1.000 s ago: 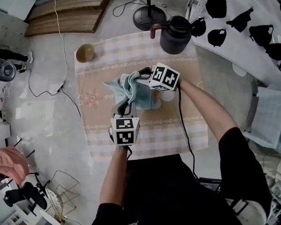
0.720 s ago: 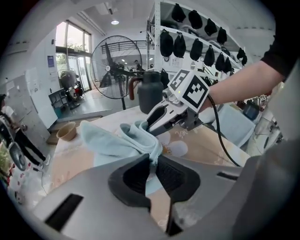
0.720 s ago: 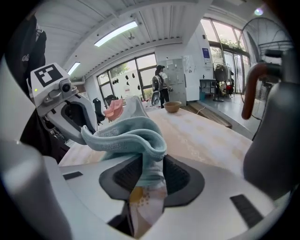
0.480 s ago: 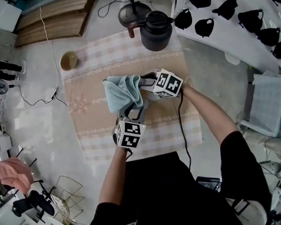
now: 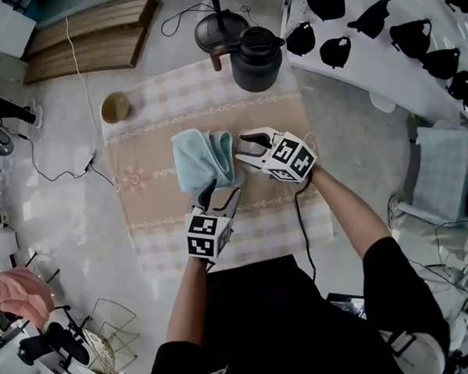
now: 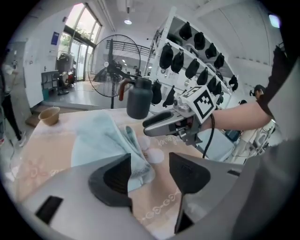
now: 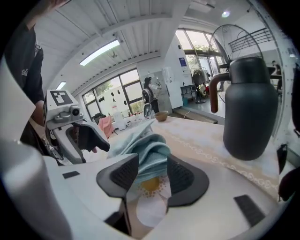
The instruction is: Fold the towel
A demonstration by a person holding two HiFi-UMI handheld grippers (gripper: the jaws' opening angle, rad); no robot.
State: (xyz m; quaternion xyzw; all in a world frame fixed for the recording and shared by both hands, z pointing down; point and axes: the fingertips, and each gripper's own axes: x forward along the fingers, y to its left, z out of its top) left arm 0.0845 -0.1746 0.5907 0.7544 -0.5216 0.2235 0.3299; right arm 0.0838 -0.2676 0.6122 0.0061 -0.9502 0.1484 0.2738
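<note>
Both pairs of jaws open, the towel lying free on the tablecloth

The jaws of the left gripper [image 6: 150, 164] stand wide apart and have just been opening; nothing is pressed between them, and the near edge of the light blue terry towel [image 5: 201, 159] lies just in front of their tips. The jaws of the right gripper [image 7: 152, 171] are also apart and have just been opening; the towel's bunched right side shows just beyond their gap, not pinched. The towel rests in a loose folded heap near the middle of the beige checked tablecloth [image 5: 153, 218]. Farther away, a dark grey jug with a brown handle [image 5: 255, 60] stands at the far edge, and a small brown bowl [image 5: 116, 108] at the far left corner
</note>
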